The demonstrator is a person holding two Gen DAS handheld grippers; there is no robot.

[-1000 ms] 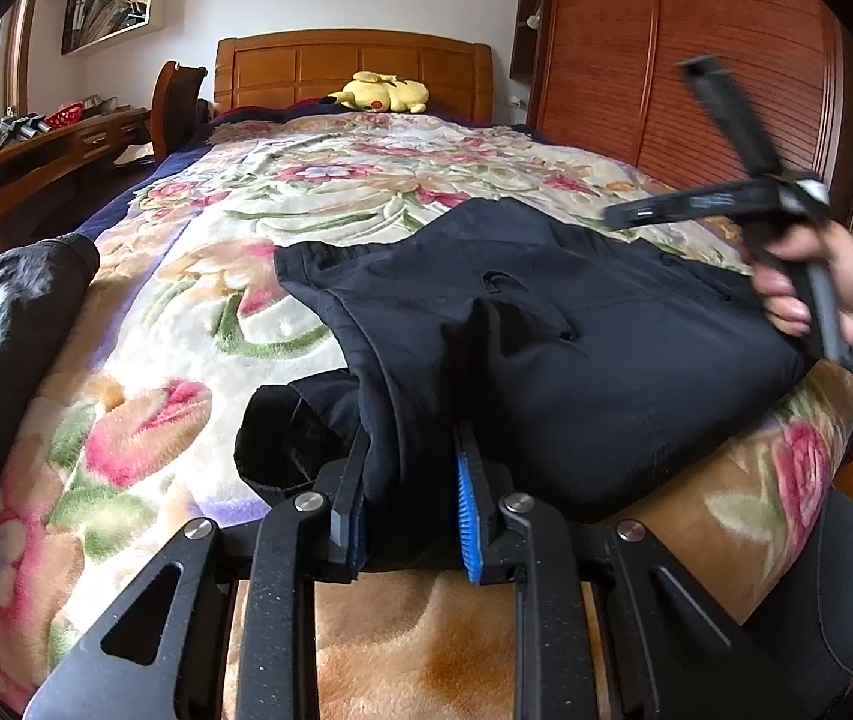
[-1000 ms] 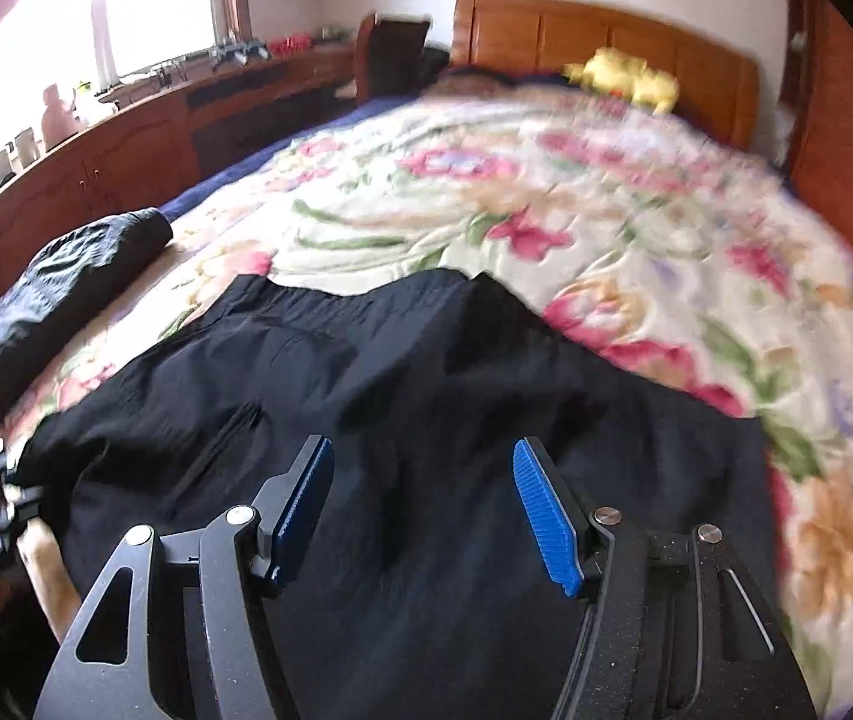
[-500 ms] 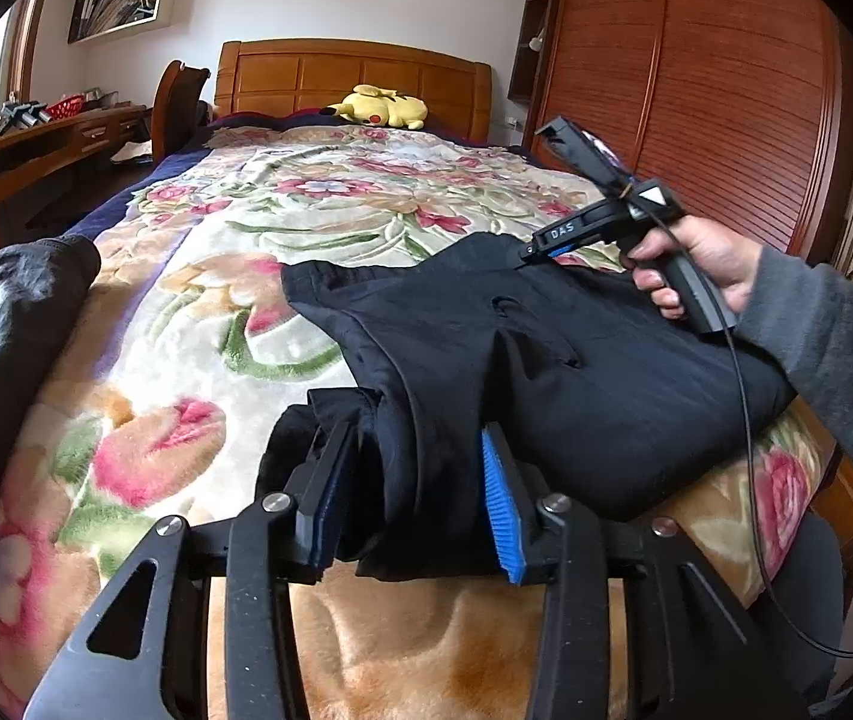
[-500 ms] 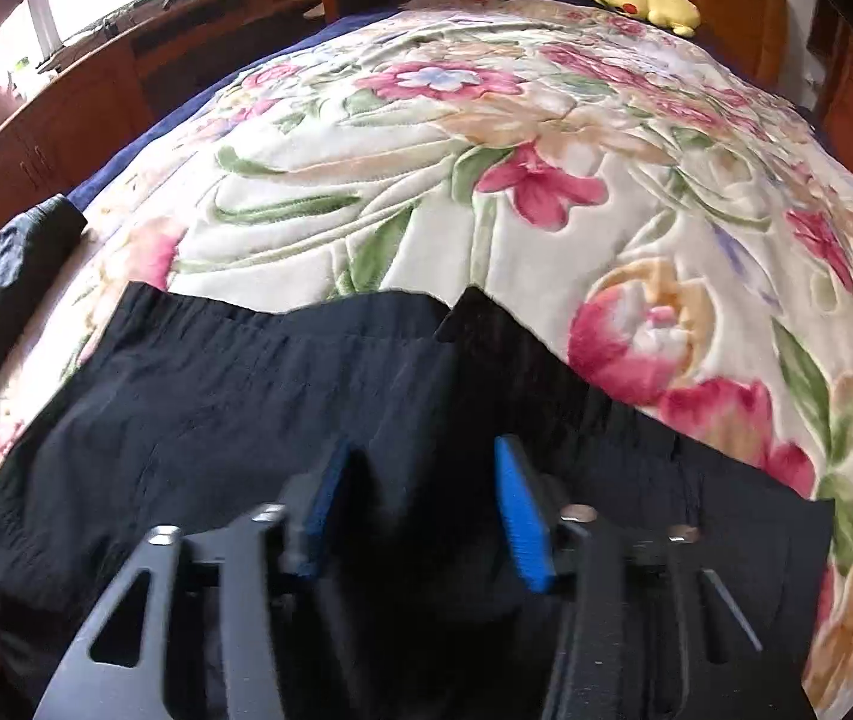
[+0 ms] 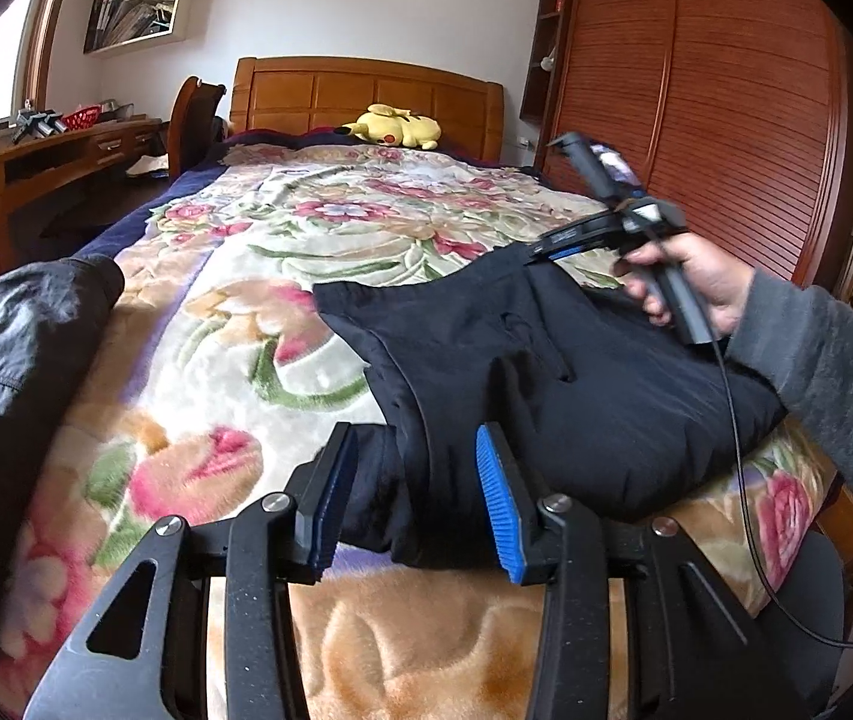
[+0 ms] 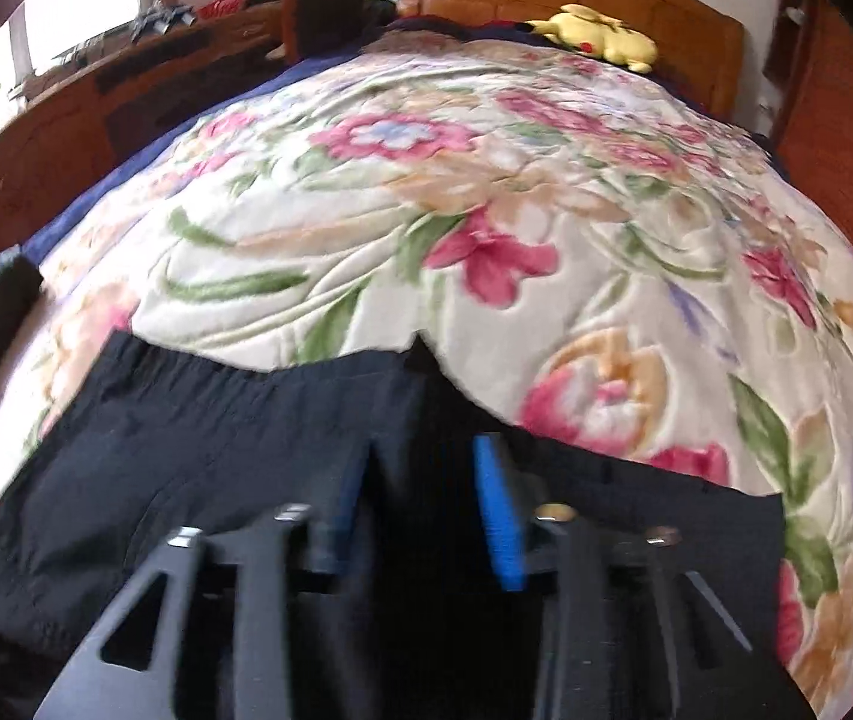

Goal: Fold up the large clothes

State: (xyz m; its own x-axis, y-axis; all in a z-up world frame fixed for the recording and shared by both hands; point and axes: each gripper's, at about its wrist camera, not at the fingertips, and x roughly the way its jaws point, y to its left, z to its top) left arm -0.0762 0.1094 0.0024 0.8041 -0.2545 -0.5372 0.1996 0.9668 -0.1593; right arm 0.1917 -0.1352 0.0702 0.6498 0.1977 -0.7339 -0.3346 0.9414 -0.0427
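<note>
Left wrist view: the left tongs (image 5: 417, 501) stand apart, their blue pads on either side of a bunched fold at the near edge of the black garment (image 5: 552, 372), not pressing it. The garment lies on the near right part of the bed, on the floral blanket (image 5: 330, 222), spreading right toward the bed's edge. At its far edge the right tongs (image 5: 546, 252) reach in, held by a hand (image 5: 696, 288) in a grey sleeve; from this side I cannot tell whether they grip. A dark jacket (image 5: 12, 348) lies at the near left. Far off, a yellow plush (image 5: 393, 126) rests by the wooden headboard (image 5: 366, 90); a worktop (image 5: 36, 150) runs along the left, a slatted wardrobe (image 5: 696, 108) along the right.

Right wrist view, blurred: the right tongs (image 6: 420, 516) show a gap between the pads, with the garment (image 6: 186, 468) beneath them, just short of its far edge. Whether cloth is pinched I cannot tell. Beyond lies the blanket (image 6: 486, 180) and the plush (image 6: 600, 36).
</note>
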